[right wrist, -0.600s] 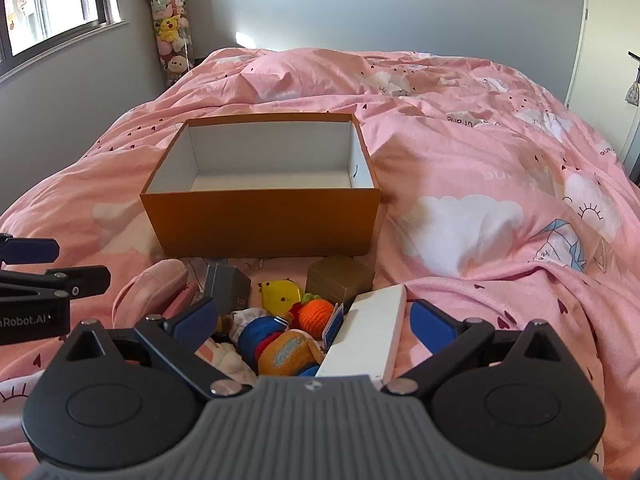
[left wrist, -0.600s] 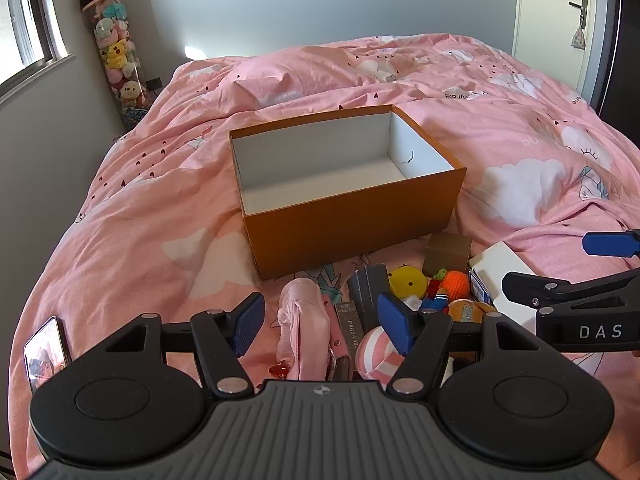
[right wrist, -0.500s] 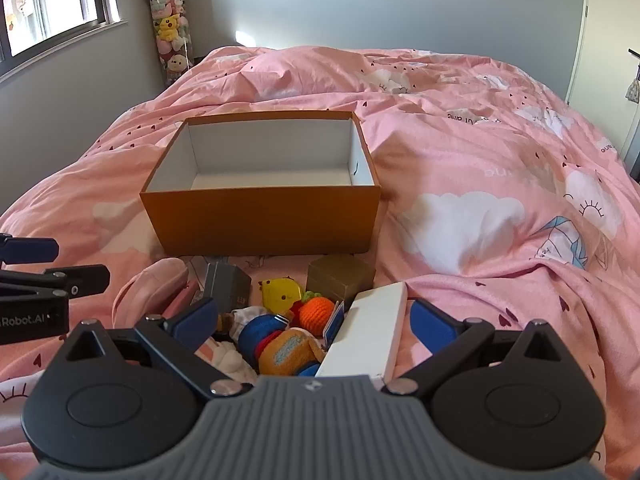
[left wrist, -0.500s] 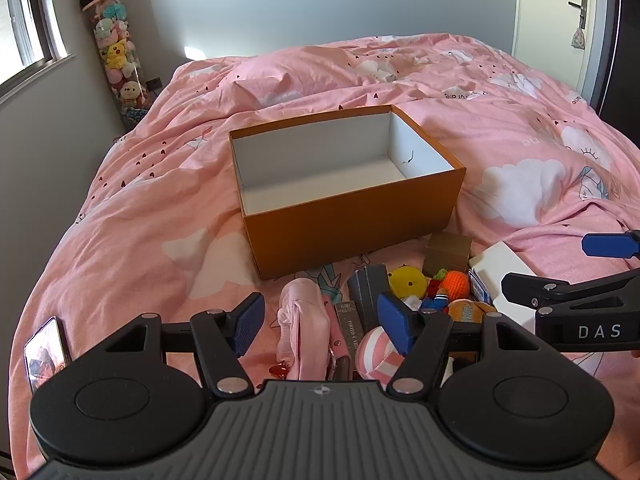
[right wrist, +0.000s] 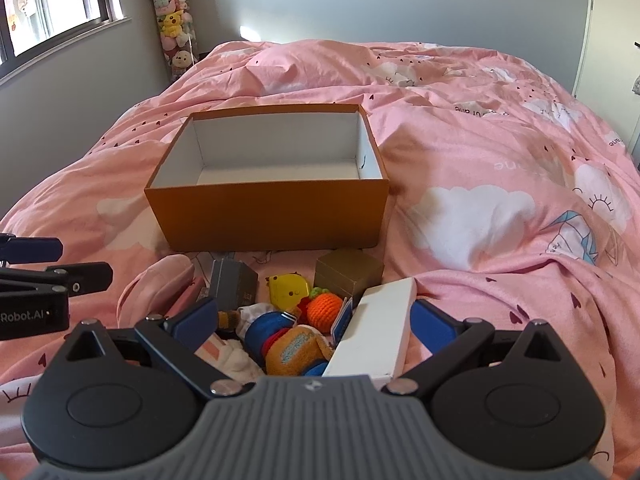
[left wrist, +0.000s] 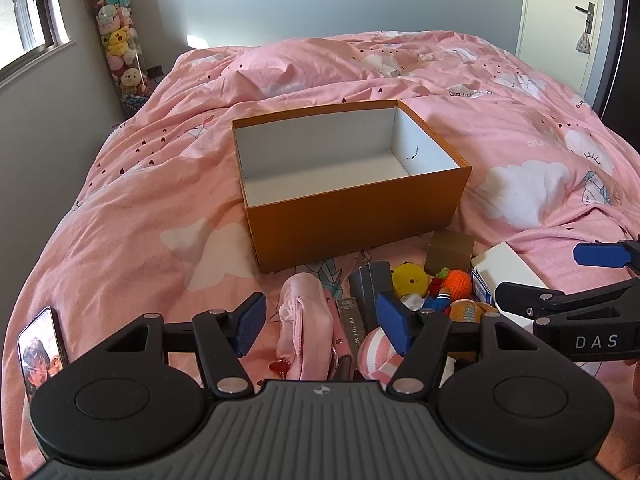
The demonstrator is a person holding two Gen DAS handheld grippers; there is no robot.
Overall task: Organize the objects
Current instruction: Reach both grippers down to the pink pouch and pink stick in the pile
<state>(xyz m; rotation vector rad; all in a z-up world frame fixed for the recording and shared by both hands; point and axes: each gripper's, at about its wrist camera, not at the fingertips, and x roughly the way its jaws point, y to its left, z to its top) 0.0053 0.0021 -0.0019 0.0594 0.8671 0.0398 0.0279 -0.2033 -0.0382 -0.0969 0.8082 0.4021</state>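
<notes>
An empty orange cardboard box (left wrist: 360, 216) with a white inside stands on the pink bed; it also shows in the right wrist view (right wrist: 268, 216). In front of it lies a pile of small things: a pink pouch (left wrist: 306, 312), a grey box (right wrist: 234, 284), a yellow chick toy (right wrist: 289, 288), an orange crochet ball (right wrist: 325, 311), a gold-brown box (right wrist: 348, 274) and a long white box (right wrist: 378, 330). My left gripper (left wrist: 320, 320) is open above the pink pouch. My right gripper (right wrist: 314, 322) is open above the toys and the white box.
A phone (left wrist: 40, 350) lies on the bed at the near left. A column of plush toys (left wrist: 118, 48) stands in the far left corner by the window. A door (left wrist: 560, 20) is at the far right. The pink duvet (right wrist: 500, 152) spreads all round the box.
Both grippers have stayed almost still; the right wrist view has shifted very slightly. Nothing was taken hold of or moved.
</notes>
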